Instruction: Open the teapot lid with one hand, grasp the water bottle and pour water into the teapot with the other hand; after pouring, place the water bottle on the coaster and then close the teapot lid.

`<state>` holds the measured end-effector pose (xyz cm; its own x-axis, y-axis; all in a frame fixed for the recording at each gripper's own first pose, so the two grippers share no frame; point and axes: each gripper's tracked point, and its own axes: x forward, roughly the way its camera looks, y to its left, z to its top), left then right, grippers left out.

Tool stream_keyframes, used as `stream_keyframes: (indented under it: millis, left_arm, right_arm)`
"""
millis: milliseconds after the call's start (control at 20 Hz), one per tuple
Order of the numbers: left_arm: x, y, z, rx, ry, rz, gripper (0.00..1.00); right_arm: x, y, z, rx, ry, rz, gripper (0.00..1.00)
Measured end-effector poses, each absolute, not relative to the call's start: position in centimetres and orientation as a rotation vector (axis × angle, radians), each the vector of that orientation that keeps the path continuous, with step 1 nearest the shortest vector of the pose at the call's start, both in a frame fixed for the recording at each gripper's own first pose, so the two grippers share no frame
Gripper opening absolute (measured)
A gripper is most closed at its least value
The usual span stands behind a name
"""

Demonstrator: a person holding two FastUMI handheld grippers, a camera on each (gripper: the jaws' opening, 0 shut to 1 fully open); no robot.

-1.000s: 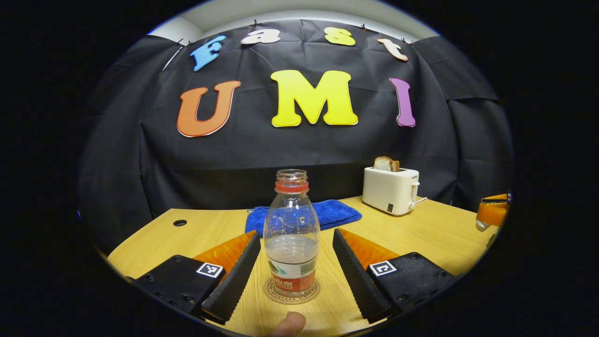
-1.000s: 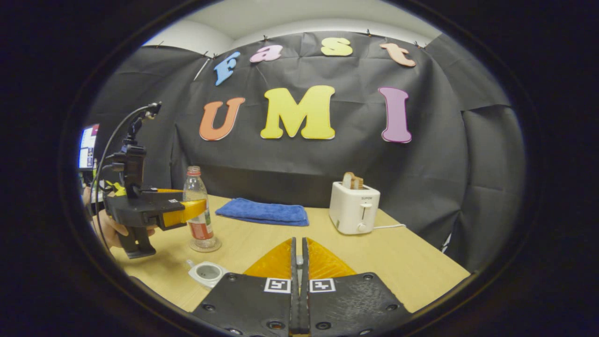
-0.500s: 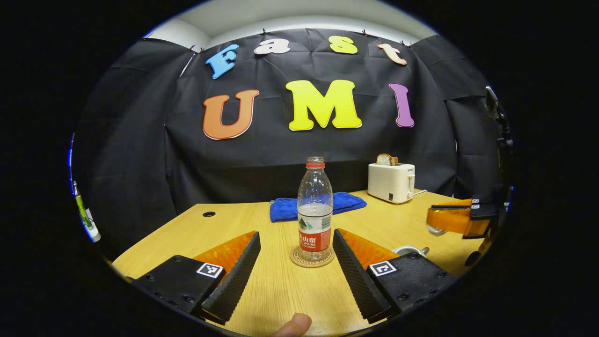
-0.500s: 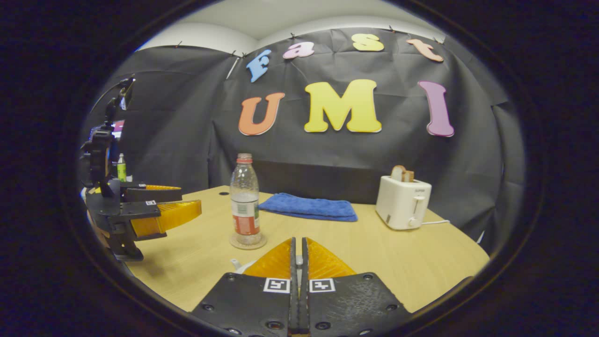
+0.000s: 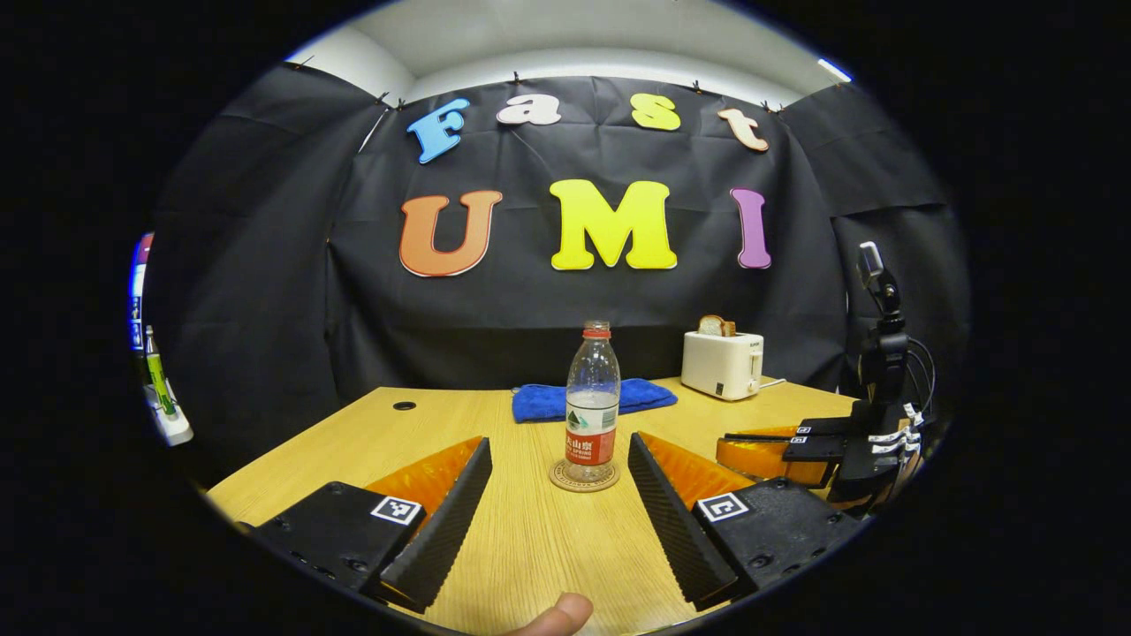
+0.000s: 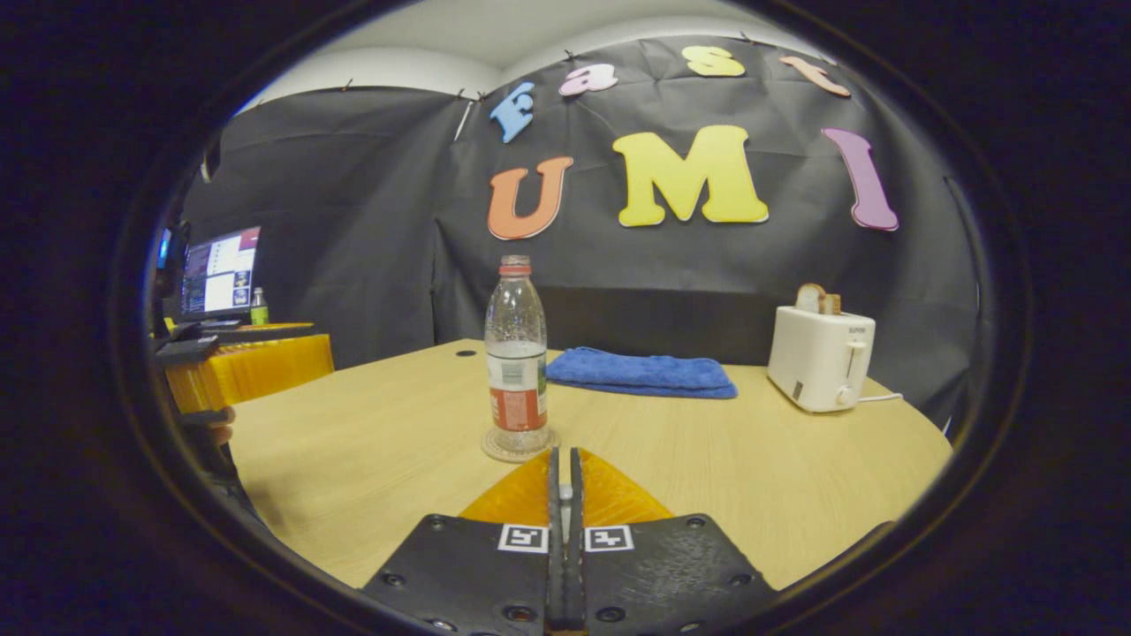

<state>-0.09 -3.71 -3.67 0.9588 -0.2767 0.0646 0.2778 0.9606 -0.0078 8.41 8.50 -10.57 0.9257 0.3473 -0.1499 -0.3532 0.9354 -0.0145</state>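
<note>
A clear water bottle [image 5: 591, 406] with a red label and no cap stands upright on a round coaster [image 5: 582, 477] on the wooden table [image 5: 530, 548]. My left gripper [image 5: 558, 440] is open, held back from the bottle with nothing between its fingers. My right gripper [image 6: 563, 452] is shut, with a small pale piece, the teapot lid's knob, caught in the slit between its fingers. The bottle [image 6: 517, 371] and coaster [image 6: 519, 446] stand just beyond it. The right gripper [image 5: 720, 446] is off to the bottle's right. The left gripper [image 6: 322, 349] is at the far left.
A folded blue towel [image 5: 594, 399] lies behind the bottle. A white toaster [image 5: 723, 364] with bread in it stands at the back right. A lit monitor [image 6: 219, 269] sits beyond the table's left side. A thumb [image 5: 552, 614] shows at the bottom edge.
My left gripper has drawn back from the bottle, which stays on the coaster. My right gripper, still shut, has swung toward the bottle; the open teapot has passed out of sight below it.
</note>
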Motion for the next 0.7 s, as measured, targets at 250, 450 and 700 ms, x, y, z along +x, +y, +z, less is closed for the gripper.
stream_keyframes:
  millis: [250, 450, 700]
  left_arm:
    - [0.4, -3.8, -5.0, -0.027, -0.020, -0.281, 0.97]
    - [0.5, -3.7, -5.7, -0.032, 0.003, -0.272, 0.97]
    - [0.5, -3.6, -5.8, -0.041, 0.006, -0.261, 0.97]
  right_arm:
    - [8.5, 8.9, -10.7, -0.053, 0.142, 0.362, 0.01]
    - [8.7, 9.0, -10.6, -0.047, 0.142, 0.359, 0.01]
    - [8.5, 9.1, -9.6, -0.055, 0.108, 0.354, 0.07]
